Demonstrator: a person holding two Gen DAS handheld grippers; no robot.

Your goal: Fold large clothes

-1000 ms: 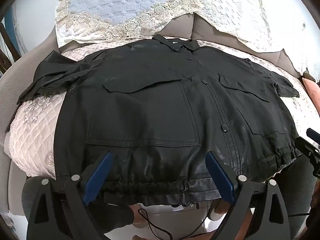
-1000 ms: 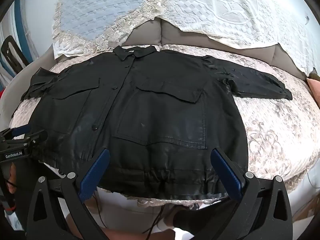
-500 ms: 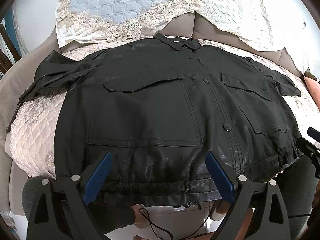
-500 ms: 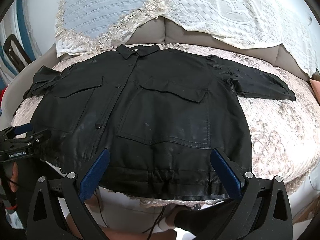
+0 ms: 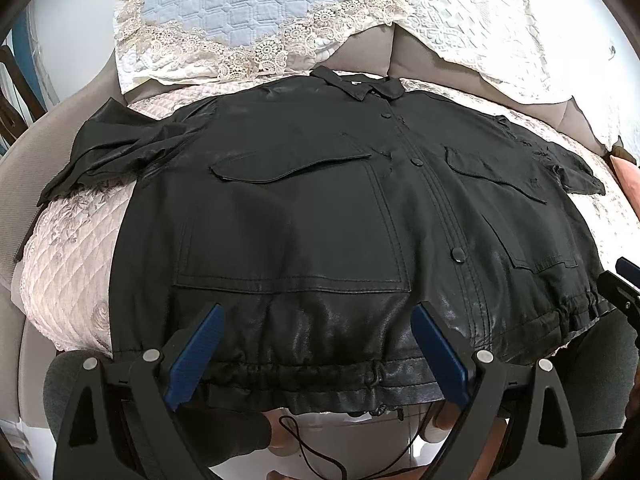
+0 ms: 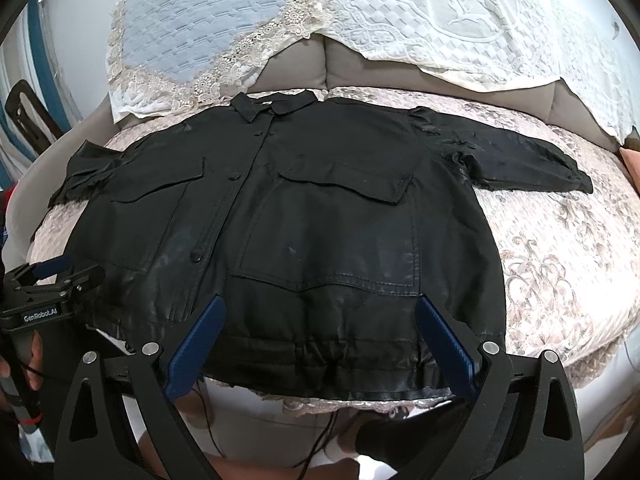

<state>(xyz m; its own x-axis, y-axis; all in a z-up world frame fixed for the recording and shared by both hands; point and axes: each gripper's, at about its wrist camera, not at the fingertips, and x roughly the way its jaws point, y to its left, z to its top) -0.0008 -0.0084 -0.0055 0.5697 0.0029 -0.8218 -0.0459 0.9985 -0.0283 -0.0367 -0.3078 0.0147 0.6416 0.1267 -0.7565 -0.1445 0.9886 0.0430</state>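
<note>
Blue pads [image 5: 195,356] of the left gripper [image 5: 316,354] stand spread wide apart above the near hem of the black jacket [image 5: 320,208], holding nothing. The right gripper [image 6: 318,350] is likewise wide open, its blue pads [image 6: 448,346] poised over the hem on the jacket's other half, and nothing sits between them. In the right wrist view the left gripper shows at the far left edge, just beside the jacket's near left corner; whether it touches the fabric cannot be told.

The jacket lies front up and buttoned, spread flat on a pale quilted cover [image 6: 560,264] over a sofa seat. Its collar [image 6: 272,106] points to the far side, its drawstring hem [image 5: 304,372] hangs a little over the near edge of the seat. Two large flap pockets sit on either side of the button placket [image 5: 444,208]. The right sleeve [image 6: 520,160] lies stretched out to the right across the cover; the left sleeve [image 5: 108,148] is bunched and crumpled at the far left, partly over the grey sofa arm [image 5: 36,148].

Beyond the collar, the grey sofa back [image 6: 304,68] is draped with a blue quilted throw edged in lace [image 5: 248,8] on the left and a white embossed throw [image 6: 460,12] on the right. A pink cushion [image 5: 628,176] peeks in at the right edge. Thin black cords [image 5: 312,448] dangle below the hem, near the person's legs.
</note>
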